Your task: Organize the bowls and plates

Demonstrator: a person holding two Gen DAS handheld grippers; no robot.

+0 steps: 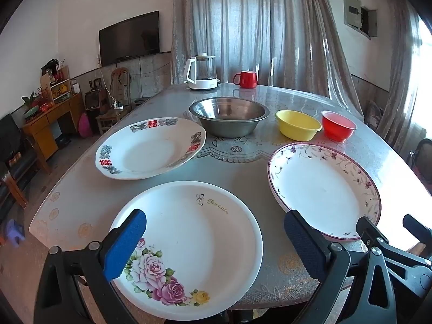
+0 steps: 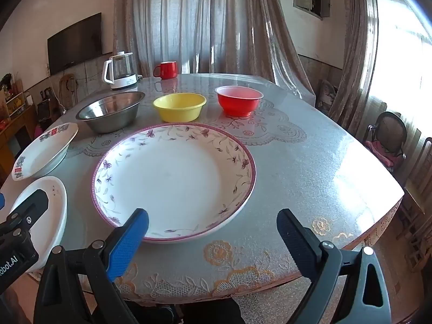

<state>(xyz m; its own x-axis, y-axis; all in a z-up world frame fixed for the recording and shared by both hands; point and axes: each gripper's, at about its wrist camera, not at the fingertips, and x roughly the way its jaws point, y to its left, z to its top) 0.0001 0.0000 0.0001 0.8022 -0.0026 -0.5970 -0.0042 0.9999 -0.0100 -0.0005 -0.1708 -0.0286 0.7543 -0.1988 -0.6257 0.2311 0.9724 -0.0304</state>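
Note:
Three plates lie on the round table (image 1: 237, 167): a white rose plate (image 1: 194, 245) at the near edge, a plate with red characters (image 1: 151, 148) behind it, and a purple-rimmed floral plate (image 1: 321, 189) (image 2: 172, 181) to the right. Behind them stand a steel bowl (image 1: 229, 116) (image 2: 110, 110), a yellow bowl (image 1: 298, 124) (image 2: 179, 106) and a red bowl (image 1: 338, 125) (image 2: 239, 100). My left gripper (image 1: 213, 240) hovers open over the rose plate, holding nothing. My right gripper (image 2: 212, 232) stands open above the floral plate's near rim, empty.
A white kettle (image 1: 201, 73) and a red mug (image 1: 245, 79) stand at the table's far side. Chairs (image 2: 388, 137) sit to the right of the table; a wooden cabinet (image 1: 51, 118) and TV (image 1: 129, 37) are at the left. Curtains hang behind.

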